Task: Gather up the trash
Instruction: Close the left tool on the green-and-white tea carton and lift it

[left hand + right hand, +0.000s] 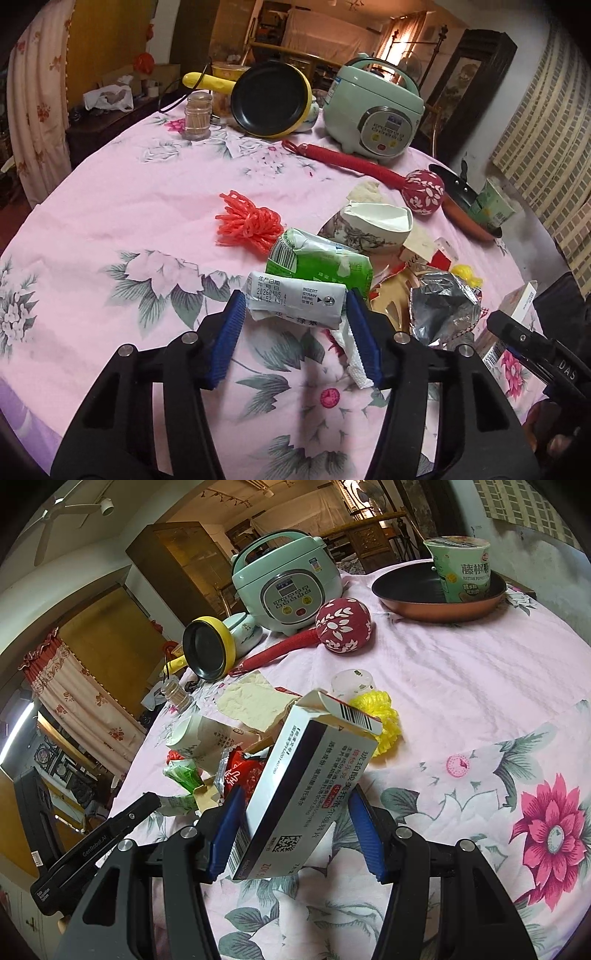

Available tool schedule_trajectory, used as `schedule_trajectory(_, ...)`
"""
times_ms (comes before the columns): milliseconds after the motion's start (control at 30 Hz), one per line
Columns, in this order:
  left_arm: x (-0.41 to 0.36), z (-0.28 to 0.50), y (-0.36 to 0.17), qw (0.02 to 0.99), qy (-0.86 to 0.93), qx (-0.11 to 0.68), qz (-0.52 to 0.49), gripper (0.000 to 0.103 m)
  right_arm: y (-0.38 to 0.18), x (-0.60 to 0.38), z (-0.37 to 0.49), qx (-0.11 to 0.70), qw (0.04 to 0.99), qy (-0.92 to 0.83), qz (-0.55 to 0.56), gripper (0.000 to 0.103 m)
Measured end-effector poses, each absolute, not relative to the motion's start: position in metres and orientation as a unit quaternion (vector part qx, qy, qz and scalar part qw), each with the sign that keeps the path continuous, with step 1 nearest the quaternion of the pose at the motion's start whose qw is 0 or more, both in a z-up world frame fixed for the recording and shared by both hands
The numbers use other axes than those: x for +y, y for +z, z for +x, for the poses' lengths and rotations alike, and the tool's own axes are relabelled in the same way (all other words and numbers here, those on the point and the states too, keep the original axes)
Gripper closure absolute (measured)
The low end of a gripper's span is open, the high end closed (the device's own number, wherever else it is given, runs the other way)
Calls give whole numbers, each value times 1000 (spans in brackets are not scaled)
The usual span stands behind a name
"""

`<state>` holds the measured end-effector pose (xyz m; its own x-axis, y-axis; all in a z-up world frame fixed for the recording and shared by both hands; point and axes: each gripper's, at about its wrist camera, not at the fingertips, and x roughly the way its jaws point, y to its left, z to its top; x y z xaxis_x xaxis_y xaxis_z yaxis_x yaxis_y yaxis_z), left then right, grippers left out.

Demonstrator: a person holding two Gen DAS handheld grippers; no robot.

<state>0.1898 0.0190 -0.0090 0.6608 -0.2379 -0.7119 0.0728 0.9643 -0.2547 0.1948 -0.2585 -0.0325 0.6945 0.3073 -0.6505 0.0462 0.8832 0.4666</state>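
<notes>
While the left gripper (295, 314) pinches the crushed carton (295, 302) across its long axis, just in front of the trash pile (424, 295), the right gripper (295, 823) clamps the box (306, 786), tilted up beside that pile. Open cloth (129, 206) lies left of the pile.

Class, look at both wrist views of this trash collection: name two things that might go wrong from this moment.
1. The left tool holds a flattened drink carton with white tissue hanging beside one pad; the tissue may drop.
2. The right tool has the medicine box tilted between its pads, with a visible gap at the right pad; the box could slip or twist out when lifted.
</notes>
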Motion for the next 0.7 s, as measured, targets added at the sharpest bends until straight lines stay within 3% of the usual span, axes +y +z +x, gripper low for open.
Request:
schedule_trajectory(233, 12, 195, -19, 900, -83, 418, -95, 27, -34, -256, 195, 387, 890, 77, 228, 44)
schedule_trajectory(467, 0, 200, -30, 896, -83, 432, -60, 26, -32, -255, 195, 386, 891, 81, 227, 44)
schedule_trajectory(700, -10, 201, -36, 892, -91, 442, -38, 14, -33, -254, 196, 390, 888, 84, 230, 44)
